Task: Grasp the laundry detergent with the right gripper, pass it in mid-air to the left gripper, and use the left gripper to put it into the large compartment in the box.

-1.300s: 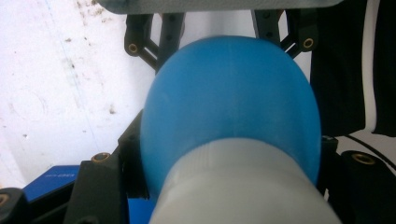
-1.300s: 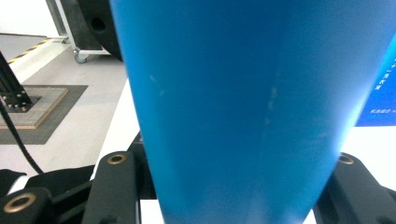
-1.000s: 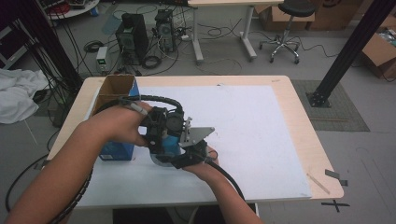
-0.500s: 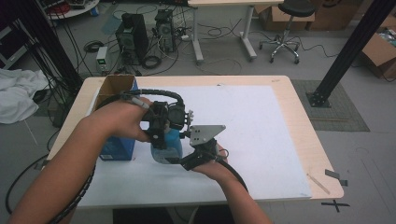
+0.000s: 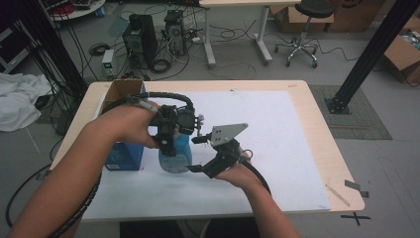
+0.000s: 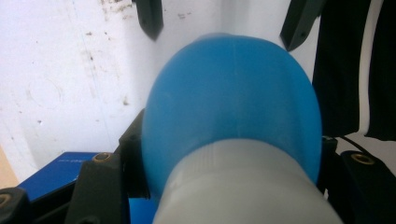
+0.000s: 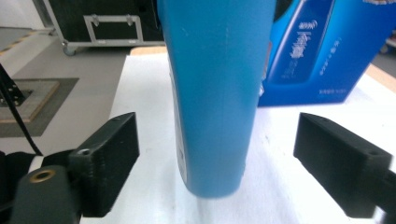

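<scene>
A blue bottle (image 5: 176, 154) with a pale cap stands upright near the left middle of the table. My left gripper (image 5: 171, 141) comes down from above and is shut on its upper part; in the left gripper view the bottle (image 6: 233, 107) bulges between the jaws of that gripper (image 6: 229, 154). My right gripper (image 5: 193, 154) sits just right of the bottle, level with it. Its jaws have just been opening. In the right gripper view the bottle (image 7: 215, 93) stands between and beyond the spread jaws of this gripper (image 7: 217, 140), untouched by them. Whether its base rests on the sheet I cannot tell.
A tall blue carton (image 5: 124, 153) with open brown flaps stands directly left of the bottle, and shows behind it as the carton (image 7: 317, 51). A white sheet (image 5: 297, 148) covers the wooden table. Computers, cables and a chair stand on the floor beyond the far edge.
The right gripper has let go of the bottle, spread its jaws and drawn back to the right and slightly up. The left hand and the bottle have stayed put.
</scene>
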Demonstrator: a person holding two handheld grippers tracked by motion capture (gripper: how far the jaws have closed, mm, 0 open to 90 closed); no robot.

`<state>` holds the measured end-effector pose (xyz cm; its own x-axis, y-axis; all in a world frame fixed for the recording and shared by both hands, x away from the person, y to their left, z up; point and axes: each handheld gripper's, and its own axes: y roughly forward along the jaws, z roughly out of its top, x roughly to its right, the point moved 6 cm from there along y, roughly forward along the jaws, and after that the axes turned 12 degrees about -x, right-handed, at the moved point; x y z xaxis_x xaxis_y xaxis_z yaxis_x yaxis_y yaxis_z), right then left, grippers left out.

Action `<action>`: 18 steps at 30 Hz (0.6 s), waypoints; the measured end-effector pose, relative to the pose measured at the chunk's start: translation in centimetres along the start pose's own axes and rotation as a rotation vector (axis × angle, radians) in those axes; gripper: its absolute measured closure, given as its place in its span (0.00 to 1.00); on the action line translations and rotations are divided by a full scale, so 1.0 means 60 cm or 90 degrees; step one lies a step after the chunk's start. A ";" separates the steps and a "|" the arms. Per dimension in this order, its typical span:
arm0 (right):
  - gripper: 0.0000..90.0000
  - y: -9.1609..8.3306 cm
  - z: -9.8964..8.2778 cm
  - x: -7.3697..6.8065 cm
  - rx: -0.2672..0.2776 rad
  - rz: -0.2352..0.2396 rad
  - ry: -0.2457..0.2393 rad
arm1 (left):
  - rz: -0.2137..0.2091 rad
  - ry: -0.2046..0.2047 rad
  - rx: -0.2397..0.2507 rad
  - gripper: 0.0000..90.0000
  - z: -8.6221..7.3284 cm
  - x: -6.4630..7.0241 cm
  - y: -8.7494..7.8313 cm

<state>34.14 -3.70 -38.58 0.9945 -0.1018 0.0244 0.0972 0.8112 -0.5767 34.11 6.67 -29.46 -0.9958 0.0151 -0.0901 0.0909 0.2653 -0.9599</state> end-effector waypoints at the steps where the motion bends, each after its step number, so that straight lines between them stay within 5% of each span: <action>1: 0.07 -0.002 -0.001 0.001 -0.008 -0.005 0.001 | -0.001 0.000 -0.003 0.42 0.000 0.000 0.000; 4: 0.00 -0.008 -0.004 0.001 -0.034 -0.016 0.009 | -0.003 0.000 -0.007 0.42 -0.001 -0.002 0.001; 11: 0.00 -0.043 -0.003 0.005 -0.096 -0.012 -0.005 | -0.001 -0.016 -0.015 0.42 -0.007 -0.005 -0.011; 18: 0.00 -0.083 -0.006 0.019 -0.230 0.015 -0.023 | -0.018 -0.079 -0.018 0.42 -0.021 -0.016 -0.040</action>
<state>34.76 -8.09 -35.98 0.9976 -0.0600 0.0335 0.0613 0.5570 -0.8282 34.81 7.27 -26.76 -0.9891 -0.1115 -0.0963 0.0602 0.2910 -0.9548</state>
